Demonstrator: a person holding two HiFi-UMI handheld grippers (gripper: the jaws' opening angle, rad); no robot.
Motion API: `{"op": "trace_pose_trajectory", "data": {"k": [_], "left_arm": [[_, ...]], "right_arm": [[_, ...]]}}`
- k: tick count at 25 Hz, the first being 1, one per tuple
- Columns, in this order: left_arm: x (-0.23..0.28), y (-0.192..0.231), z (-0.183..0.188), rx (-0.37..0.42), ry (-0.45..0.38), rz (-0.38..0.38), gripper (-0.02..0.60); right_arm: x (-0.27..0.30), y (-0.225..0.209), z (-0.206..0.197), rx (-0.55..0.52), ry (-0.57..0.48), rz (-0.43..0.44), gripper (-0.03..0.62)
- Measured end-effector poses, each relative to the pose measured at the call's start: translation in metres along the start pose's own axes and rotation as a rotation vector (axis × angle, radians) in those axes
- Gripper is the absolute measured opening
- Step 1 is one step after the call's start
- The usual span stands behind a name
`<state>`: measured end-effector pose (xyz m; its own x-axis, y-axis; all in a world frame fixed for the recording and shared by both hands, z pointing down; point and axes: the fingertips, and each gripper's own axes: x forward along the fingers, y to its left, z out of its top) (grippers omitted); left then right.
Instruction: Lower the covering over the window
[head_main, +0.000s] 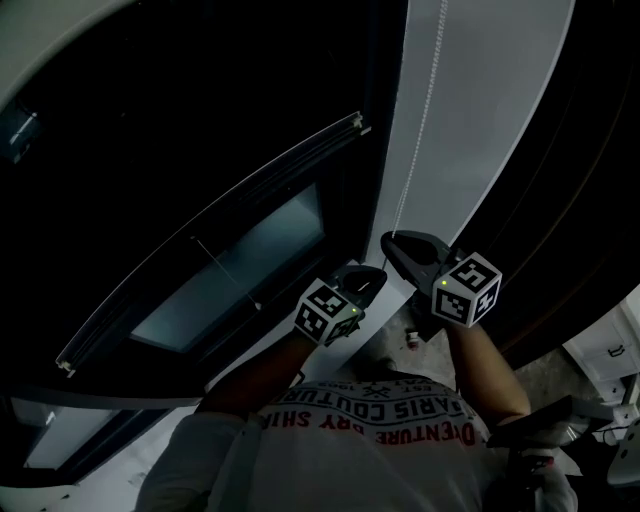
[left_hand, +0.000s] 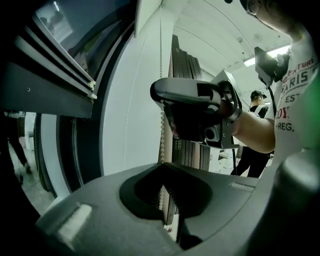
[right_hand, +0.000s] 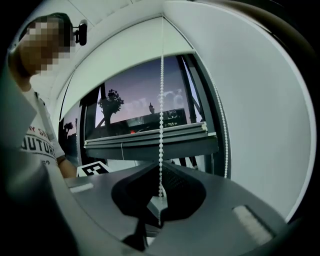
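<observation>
Both sets of jaws are clamped shut on the bead chain, left gripper just below right gripper. Chain hangs at the window's right edge; blind rail spans mid-window. Chain is probably light, limp and slippery: pinch between beads.

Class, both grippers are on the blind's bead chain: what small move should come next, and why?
Probably a short downward pull: the left gripper and right gripper are both shut on the bead chain, right above left, and window glass is uncovered.
</observation>
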<state>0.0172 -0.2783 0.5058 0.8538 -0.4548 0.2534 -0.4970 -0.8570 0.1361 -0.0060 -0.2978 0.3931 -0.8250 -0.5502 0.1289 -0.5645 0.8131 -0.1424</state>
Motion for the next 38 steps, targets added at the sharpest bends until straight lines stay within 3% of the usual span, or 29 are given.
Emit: {"op": "trace_pose_trajectory", "data": {"k": [12,16,19,26,30,34,38], "left_arm": [[0.013,0.011,-0.091,-0.021,0.161,0.04,0.008],[0.013,0.011,-0.117,-0.095,0.199,0.017,0.008],[0.011,0.012,-0.136,-0.109,0.244,0.015,0.008],[0.0,-0.006,-0.147,-0.16,0.247,-0.022,0.009],[-0.002,-0.009,-0.148,-0.143,0.256,-0.029,0.011],[-0.014,-0.012,-0.142,-0.135,0.227,-0.033,0.091],[-0.031,-0.013,-0.117,-0.156,0.168,-0.06,0.099]], "right_arm": [[0.017,-0.006,-0.097,0.041,0.137,-0.021,0.017],[0.019,-0.004,-0.12,0.048,0.173,-0.024,0.017],[0.02,-0.002,-0.139,0.063,0.199,-0.028,0.015],[0.02,0.008,-0.16,0.083,0.219,-0.014,0.015],[0.019,0.007,-0.161,0.087,0.216,-0.02,0.014],[0.011,0.015,-0.157,0.082,0.206,-0.023,0.014],[0.003,0.016,-0.158,0.09,0.199,-0.032,0.014]]}}
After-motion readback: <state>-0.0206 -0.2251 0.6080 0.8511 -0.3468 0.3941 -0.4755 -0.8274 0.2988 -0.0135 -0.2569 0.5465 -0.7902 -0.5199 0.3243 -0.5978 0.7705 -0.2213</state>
